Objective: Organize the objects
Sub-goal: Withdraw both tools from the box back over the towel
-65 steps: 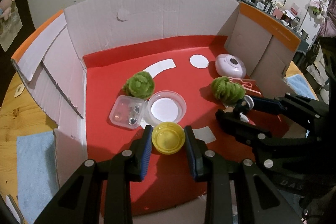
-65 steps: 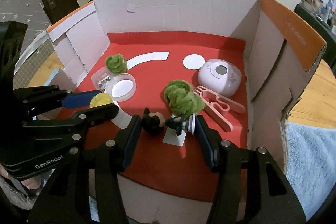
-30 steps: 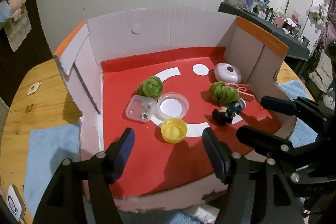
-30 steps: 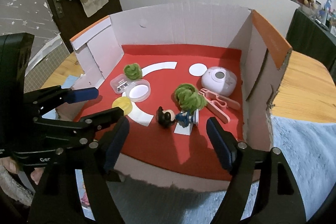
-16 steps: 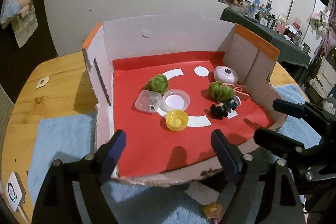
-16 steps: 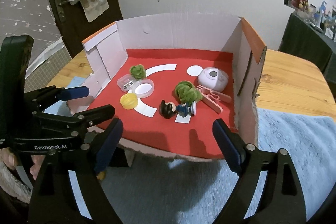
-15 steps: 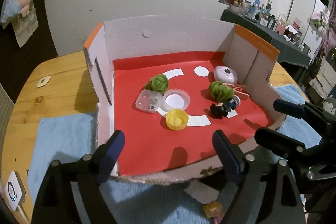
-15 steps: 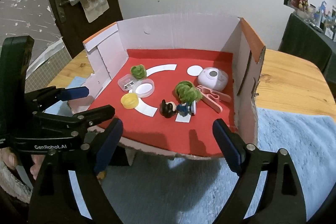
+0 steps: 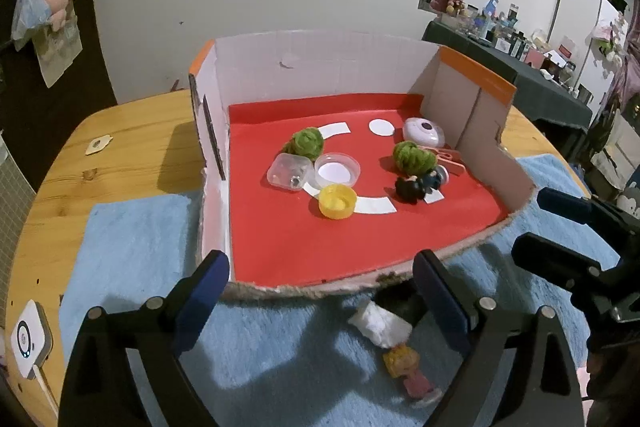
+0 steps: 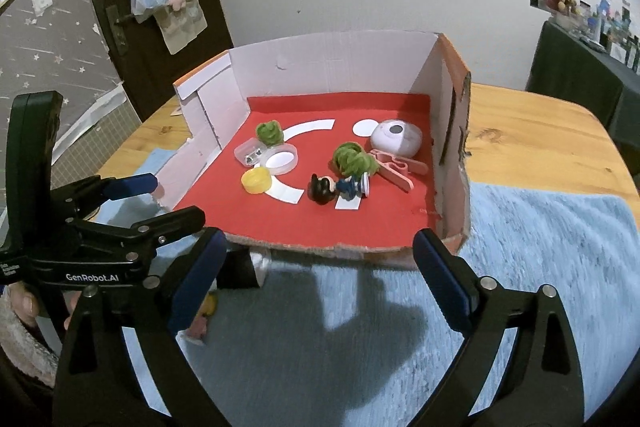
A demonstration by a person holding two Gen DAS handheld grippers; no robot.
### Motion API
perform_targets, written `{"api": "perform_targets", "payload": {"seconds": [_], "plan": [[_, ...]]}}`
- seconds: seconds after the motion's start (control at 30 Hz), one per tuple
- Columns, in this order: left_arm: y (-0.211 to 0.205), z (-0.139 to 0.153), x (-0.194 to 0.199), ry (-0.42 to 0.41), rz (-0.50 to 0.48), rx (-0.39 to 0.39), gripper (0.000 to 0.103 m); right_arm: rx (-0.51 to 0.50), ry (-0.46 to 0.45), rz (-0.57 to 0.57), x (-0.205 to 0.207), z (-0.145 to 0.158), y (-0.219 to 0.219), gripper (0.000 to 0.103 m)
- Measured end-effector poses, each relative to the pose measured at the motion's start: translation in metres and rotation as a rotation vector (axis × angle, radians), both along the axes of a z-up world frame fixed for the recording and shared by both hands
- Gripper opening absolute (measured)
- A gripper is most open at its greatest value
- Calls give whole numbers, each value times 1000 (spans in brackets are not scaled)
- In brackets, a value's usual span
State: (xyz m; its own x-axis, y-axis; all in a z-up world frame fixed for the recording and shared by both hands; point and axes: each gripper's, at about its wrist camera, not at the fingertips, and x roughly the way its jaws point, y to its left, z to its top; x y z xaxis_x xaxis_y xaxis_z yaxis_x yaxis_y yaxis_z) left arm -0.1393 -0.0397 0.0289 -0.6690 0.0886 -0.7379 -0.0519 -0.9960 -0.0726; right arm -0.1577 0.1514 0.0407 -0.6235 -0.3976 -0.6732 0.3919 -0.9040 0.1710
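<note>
Both the left tongs (image 9: 320,291) and right tongs (image 10: 318,273), lately widening, stand apart and empty short of the cardboard box (image 9: 320,71), evidently because yellow cap (image 9: 337,201) and figurine (image 10: 334,187) already sit on its red floor.

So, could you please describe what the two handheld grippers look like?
Both grippers are black, angular frames with silver screws and two long fingers ending in blue ribbed pads. The left gripper carries white "GenRobot.AI" lettering on its side. The right gripper looks identical. A fluffy light sleeve shows behind.
</note>
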Motion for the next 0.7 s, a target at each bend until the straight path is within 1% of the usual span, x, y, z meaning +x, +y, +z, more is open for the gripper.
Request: {"api": "perform_targets", "payload": {"seconds": [0.07, 0.13, 0.57, 0.7], "plan": [[1, 0, 5, 2, -5, 4, 97, -3, 2, -4, 4, 0, 2, 99], [3, -1, 10, 4, -6, 7, 99, -8, 1, -5, 8, -1, 3, 99], [12, -21, 34, -40, -23, 27, 99, -18, -22, -21, 28, -11, 12, 99], [18, -27, 40, -50, -28, 19, 99, -22, -27, -23, 33, -13, 14, 99]]}}
